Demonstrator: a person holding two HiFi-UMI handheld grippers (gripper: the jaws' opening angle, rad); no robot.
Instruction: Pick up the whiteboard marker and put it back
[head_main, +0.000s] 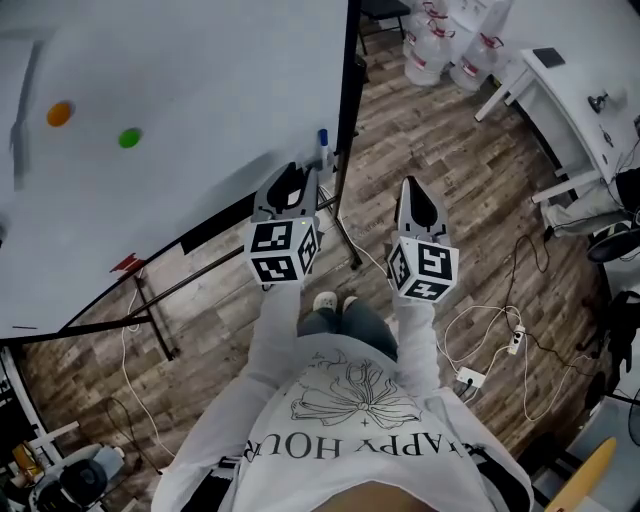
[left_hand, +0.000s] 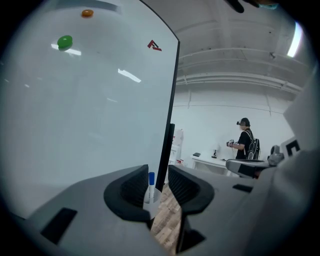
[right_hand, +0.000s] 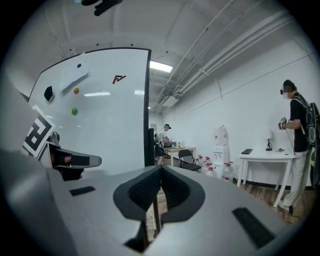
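The whiteboard marker (head_main: 322, 150), white with a blue cap, stands upright at the lower right corner of the whiteboard (head_main: 180, 90). My left gripper (head_main: 297, 172) is open and points at it from just short of it. In the left gripper view the marker (left_hand: 151, 187) shows in the gap between the jaws of the left gripper (left_hand: 157, 182), beyond their tips and not clamped. My right gripper (head_main: 415, 185) hovers to the right over the wooden floor. It is shut with nothing in it, and in the right gripper view (right_hand: 160, 172) its jaws meet.
An orange magnet (head_main: 59, 113) and a green magnet (head_main: 129, 138) stick to the board. The board's black stand post (head_main: 345, 150) runs beside the marker. Water bottles (head_main: 440, 50) and a white table (head_main: 570, 100) stand at the far right. Cables (head_main: 480, 340) lie on the floor. A person (left_hand: 246, 142) stands in the distance.
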